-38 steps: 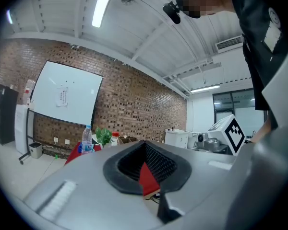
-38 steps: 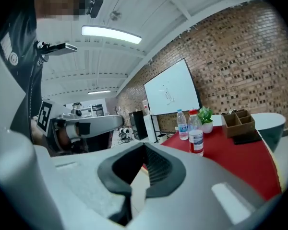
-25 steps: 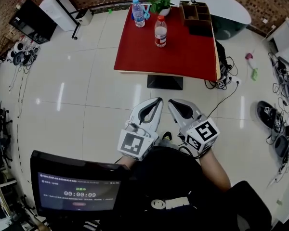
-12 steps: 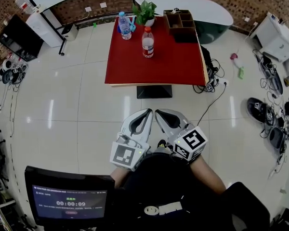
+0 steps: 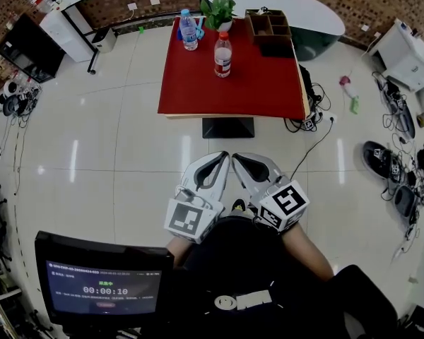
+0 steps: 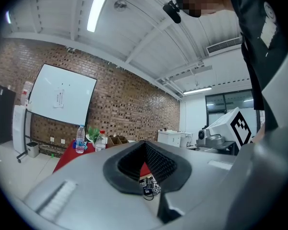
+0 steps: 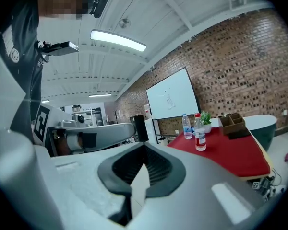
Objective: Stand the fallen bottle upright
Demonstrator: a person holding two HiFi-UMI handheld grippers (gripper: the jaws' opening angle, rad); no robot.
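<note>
Head view now, and both grippers are held low and close to the person's body, well short of the red table point(image 5: 254, 90), with pale tiled floor point(image 5: 113, 154) between them and its near edge. The left gripper point(image 5: 223, 158) has its jaws pressed together at the tips with nothing between them. In its own view the dark pads meet in a point, and only floor and a tangle of cable show through the gap beneath. The right gripper point(image 5: 238, 158) is the same, clamped tight on nothing, its pads meeting in front of the table. The two tips sit just beside each other and angle inward. On the table, the red-capped bottle point(image 5: 222, 55) stands upright on the far half, clear of everything around it. Behind it, at the far left corner, the blue-labelled bottle point(image 5: 189, 30) is upright too. A potted plant point(image 5: 219, 9) sits at the far edge between the two bottles, and a wooden organiser point(image 5: 267, 25) with open compartments takes the far right corner, with a dark flat item point(image 5: 277, 48) just in front of it. From the right gripper view, the two bottles line up one behind the other. At the lower left of the head view, a monitor point(image 5: 102, 288) glows with a timer on its screen.
</note>
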